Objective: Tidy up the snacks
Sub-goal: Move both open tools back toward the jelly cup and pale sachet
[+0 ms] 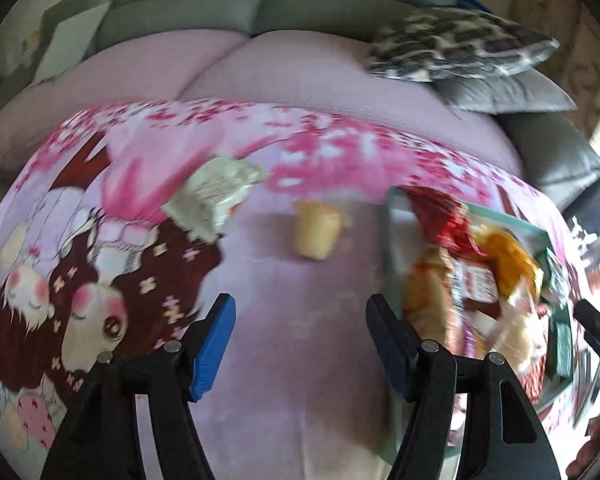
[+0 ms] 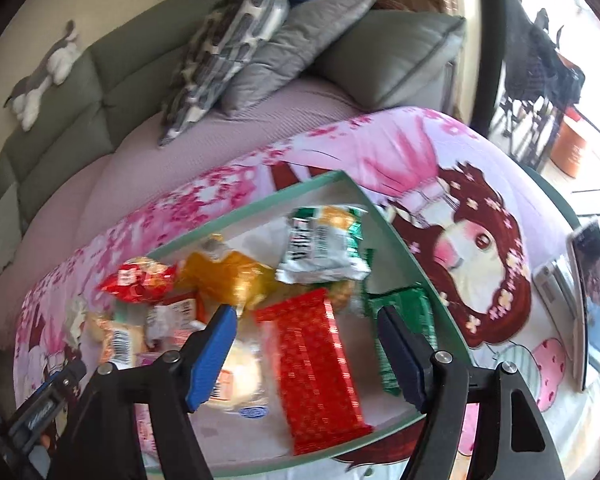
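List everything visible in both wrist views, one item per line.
tray: one, pale green rim, on the printed cloth
snack packets in tray: several; red, orange, green, white
pale wrapped snack: one, on cloth outside tray
yellow cup snack: one, on cloth, left of tray
printed cloth: one, pink cartoon print
cushions: at least three; patterned and grey, on the sofa
sofa: one, grey-green
left gripper: open, empty, over cloth
right gripper: open, above tray
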The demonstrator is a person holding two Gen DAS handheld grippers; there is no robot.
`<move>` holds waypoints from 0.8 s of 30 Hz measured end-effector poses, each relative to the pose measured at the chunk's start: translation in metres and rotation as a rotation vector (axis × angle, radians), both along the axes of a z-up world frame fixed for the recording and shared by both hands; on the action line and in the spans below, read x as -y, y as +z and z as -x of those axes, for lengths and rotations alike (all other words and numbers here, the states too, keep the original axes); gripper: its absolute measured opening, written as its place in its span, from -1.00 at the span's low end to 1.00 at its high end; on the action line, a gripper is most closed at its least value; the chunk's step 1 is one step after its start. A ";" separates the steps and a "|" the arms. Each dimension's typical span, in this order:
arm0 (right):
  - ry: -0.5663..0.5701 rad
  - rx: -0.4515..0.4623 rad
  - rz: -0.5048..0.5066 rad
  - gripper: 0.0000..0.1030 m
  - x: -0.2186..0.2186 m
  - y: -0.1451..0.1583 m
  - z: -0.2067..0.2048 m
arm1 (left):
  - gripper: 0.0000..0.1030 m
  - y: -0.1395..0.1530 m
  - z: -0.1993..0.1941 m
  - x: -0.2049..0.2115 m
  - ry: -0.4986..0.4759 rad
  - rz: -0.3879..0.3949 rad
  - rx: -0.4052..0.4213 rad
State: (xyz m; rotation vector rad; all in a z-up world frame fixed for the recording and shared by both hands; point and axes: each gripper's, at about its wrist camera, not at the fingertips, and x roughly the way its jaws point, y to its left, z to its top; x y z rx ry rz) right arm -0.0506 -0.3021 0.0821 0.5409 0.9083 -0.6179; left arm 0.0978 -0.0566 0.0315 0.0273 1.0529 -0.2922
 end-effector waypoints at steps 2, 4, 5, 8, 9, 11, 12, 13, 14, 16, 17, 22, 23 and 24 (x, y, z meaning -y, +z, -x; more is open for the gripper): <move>0.021 0.007 0.007 0.47 -0.006 0.003 -0.004 | 0.34 0.000 -0.001 -0.006 0.027 0.003 -0.001; 0.044 0.008 0.008 0.47 -0.012 0.004 -0.007 | 0.35 0.000 -0.002 -0.010 0.041 0.011 -0.002; 0.053 0.005 0.010 0.47 -0.015 0.004 -0.009 | 0.36 0.000 -0.001 -0.012 0.045 0.015 -0.004; 0.075 -0.002 0.012 0.49 -0.020 0.003 -0.014 | 0.47 -0.002 -0.001 -0.011 0.046 0.012 -0.011; 0.089 -0.001 0.010 0.57 -0.022 0.002 -0.016 | 0.49 -0.004 -0.001 -0.010 0.048 0.008 -0.015; 0.101 -0.001 0.014 0.76 -0.025 0.001 -0.018 | 0.57 -0.006 -0.002 -0.010 0.058 -0.001 -0.028; 0.106 -0.008 0.024 0.88 -0.027 0.000 -0.019 | 0.57 -0.008 -0.002 -0.010 0.060 -0.007 -0.035; 0.109 -0.014 0.032 0.96 -0.028 0.000 -0.019 | 0.57 -0.010 -0.003 -0.010 0.063 -0.014 -0.040; 0.112 -0.018 0.039 0.98 -0.029 -0.001 -0.020 | 0.57 -0.011 -0.003 -0.010 0.067 -0.020 -0.043; 0.118 -0.023 0.043 1.00 -0.030 -0.001 -0.022 | 0.60 -0.013 -0.004 -0.011 0.073 -0.030 -0.048; 0.121 -0.023 0.042 1.00 -0.030 -0.002 -0.022 | 0.64 -0.014 -0.004 -0.011 0.074 -0.034 -0.051; 0.135 -0.027 0.051 1.00 -0.033 -0.003 -0.023 | 0.75 -0.012 -0.004 -0.010 0.067 -0.033 -0.027; 0.138 -0.025 0.053 1.00 -0.033 -0.003 -0.023 | 0.89 -0.011 -0.003 -0.010 0.066 -0.035 -0.014; 0.142 -0.022 0.056 1.00 -0.033 -0.002 -0.023 | 0.94 -0.009 -0.002 -0.010 0.066 -0.038 0.002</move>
